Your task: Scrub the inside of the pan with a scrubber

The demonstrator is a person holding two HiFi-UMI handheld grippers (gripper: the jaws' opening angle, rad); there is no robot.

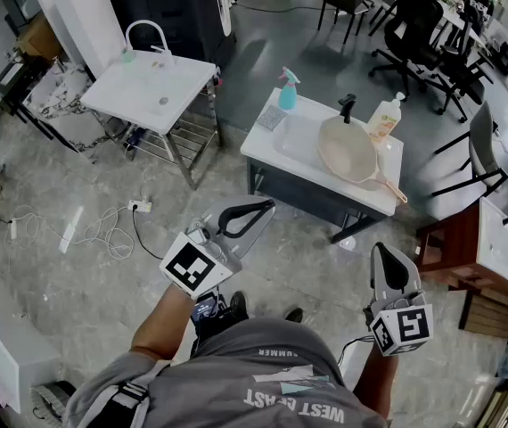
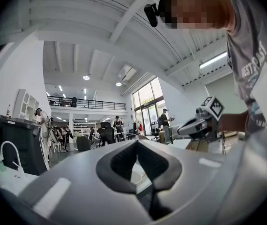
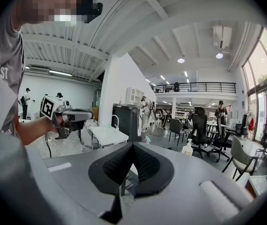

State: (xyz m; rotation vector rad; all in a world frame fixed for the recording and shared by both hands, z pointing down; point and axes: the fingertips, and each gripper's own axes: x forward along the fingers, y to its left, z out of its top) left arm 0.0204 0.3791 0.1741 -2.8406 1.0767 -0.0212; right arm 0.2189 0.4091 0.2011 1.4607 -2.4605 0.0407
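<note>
Side basin (image 1: 151,92): white stand with a hooped tap, far left, well apart from the work.
Floor (image 1: 85,283): pale marbled tile, with a power strip and loose cable (image 1: 102,226).
Left gripper (image 1: 252,214): jaws closed together, nothing between them, held over the floor.
Grey pad (image 1: 272,118): flat on the counter's left end; probably the scrubber, untouched.
Spray bottle (image 1: 287,90): teal, upright just behind the pad.
Counter (image 1: 276,154): white sink top, still some way ahead.
Pan (image 1: 350,152): beige, tilted in the basin, handle pointing right.
Soap bottle (image 1: 385,117): behind the pan.
Right gripper (image 1: 389,266): jaws closed, empty.
Progress: scrubbing not yet begun; approach, pick-up and scrub all remain.
Room: open office, black chairs (image 1: 414,25) beyond.
</note>
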